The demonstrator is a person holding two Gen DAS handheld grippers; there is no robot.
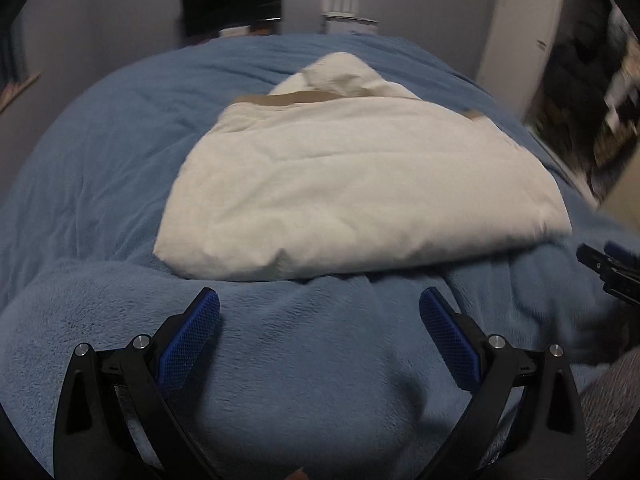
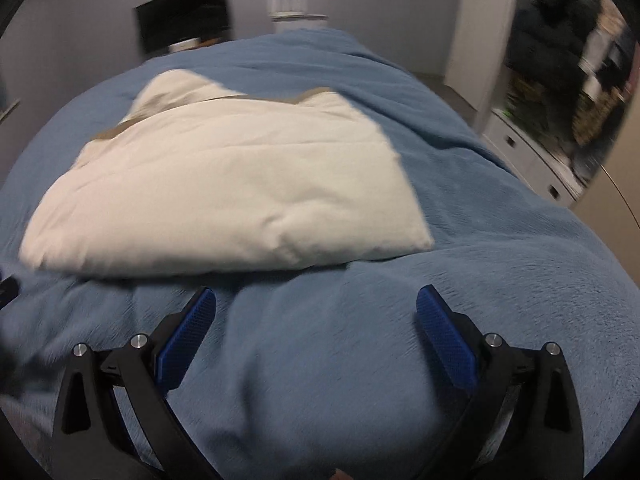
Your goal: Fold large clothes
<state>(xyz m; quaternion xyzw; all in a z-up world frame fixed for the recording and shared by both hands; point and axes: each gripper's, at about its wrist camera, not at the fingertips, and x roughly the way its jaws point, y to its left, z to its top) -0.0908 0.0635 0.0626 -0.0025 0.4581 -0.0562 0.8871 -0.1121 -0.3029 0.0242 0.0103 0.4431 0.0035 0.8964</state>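
Cream garment [image 1: 352, 184] sits mid-bed on the blue blanket [image 1: 100, 168], already in a thick rectangular packet. A tan band [image 1: 288, 99] shows along the far edge, and a loose lump [image 1: 340, 74] sticks out past it at the far side.

Left claw [image 1: 320, 336] is spread wide, holding nothing, and hovers over blanket just near of the packet's near fold. Right claw [image 2: 316, 332] is in the same state: released, empty, near of the packet's right corner. Its tip [image 1: 608, 270] pokes in at the right edge of the left wrist view, so the two are side by side and apart.

My read: late in the fold, with one more halving or a tidy-up left. Frames are motion-blurred, so this is not certain.

To do it well:
- Tuck the far lump in first, or it bulges out of the final fold.
- Pinch the near corners through all layers, not just the top ply; the fabric looks thick and will slip.
- Keep the pads off the blanket, whose plush pile snags easily.
- Lift both corners level, carry to the far edge, lay down, then let go.
- Match edges before releasing.
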